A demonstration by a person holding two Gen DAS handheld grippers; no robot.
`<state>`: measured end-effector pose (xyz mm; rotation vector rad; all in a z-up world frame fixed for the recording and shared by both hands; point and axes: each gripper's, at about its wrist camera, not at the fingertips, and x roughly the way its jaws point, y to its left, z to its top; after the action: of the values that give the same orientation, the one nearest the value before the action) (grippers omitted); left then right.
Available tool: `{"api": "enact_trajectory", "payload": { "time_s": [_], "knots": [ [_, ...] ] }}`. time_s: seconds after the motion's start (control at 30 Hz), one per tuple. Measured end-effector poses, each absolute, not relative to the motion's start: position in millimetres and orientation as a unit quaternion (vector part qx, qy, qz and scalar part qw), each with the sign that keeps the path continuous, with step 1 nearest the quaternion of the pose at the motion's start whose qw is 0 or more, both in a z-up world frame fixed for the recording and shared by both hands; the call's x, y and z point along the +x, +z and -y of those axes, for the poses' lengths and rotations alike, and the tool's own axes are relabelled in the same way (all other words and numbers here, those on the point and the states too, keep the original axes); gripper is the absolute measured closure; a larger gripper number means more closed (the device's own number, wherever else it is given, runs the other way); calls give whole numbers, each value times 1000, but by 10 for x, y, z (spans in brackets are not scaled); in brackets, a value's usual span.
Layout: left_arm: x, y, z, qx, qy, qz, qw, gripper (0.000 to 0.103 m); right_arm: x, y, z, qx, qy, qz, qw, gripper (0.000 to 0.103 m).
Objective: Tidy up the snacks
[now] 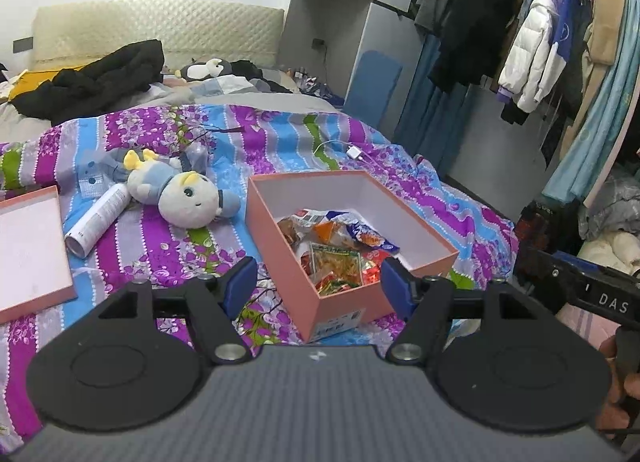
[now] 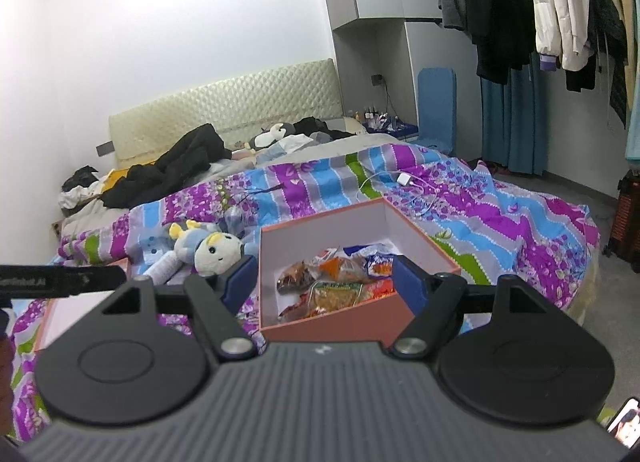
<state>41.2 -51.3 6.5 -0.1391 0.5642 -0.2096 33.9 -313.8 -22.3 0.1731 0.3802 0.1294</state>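
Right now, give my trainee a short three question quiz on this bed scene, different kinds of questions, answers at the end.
1. True or false: the box holds snack packets.
2. Which lies nearest the plush toy? A charger B can C penguin
3. Fill in: the lid lies to the box's ____ in the left wrist view.

Key: 1 true; 2 B; 3 left.

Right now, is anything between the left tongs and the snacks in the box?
Nothing visible: the left tongs are open and empty, and the snacks lie uncovered in the lidless pink box just ahead.
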Motion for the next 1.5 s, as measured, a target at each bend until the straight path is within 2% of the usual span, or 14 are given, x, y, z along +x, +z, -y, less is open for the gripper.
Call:
{"api": "enact_trajectory", "payload": {
  "time_s": [0.17,0.2,0.23,0.3,0.37,0.4,0.43,1.5],
  "knots": [
    [437,-76,526,-62,-104,-288,950,30,342,-348,3084,81,63,-197,975,28],
    [451,-98,534,-57,-103,-290,950,27,355,-370,3078,81,64,-199,975,28],
    [463,-123,544,-53,-100,-293,949,19,374,-387,3067,80,64,-202,974,28],
    [487,-155,546,-48,-98,-292,950,9,378,-415,3060,76,59,-201,975,28],
    [517,-184,544,-50,-95,-292,950,5,396,-434,3056,71,53,-199,976,20],
    [536,-194,545,-51,-95,-294,950,3,397,-445,3074,74,52,-199,976,7],
    [565,-206,541,-53,-94,-297,949,3,410,-452,3095,82,52,-199,975,0],
    [703,-191,724,-16,-65,-302,951,3,503,-516,3211,105,43,-209,971,0]
  ]
}}
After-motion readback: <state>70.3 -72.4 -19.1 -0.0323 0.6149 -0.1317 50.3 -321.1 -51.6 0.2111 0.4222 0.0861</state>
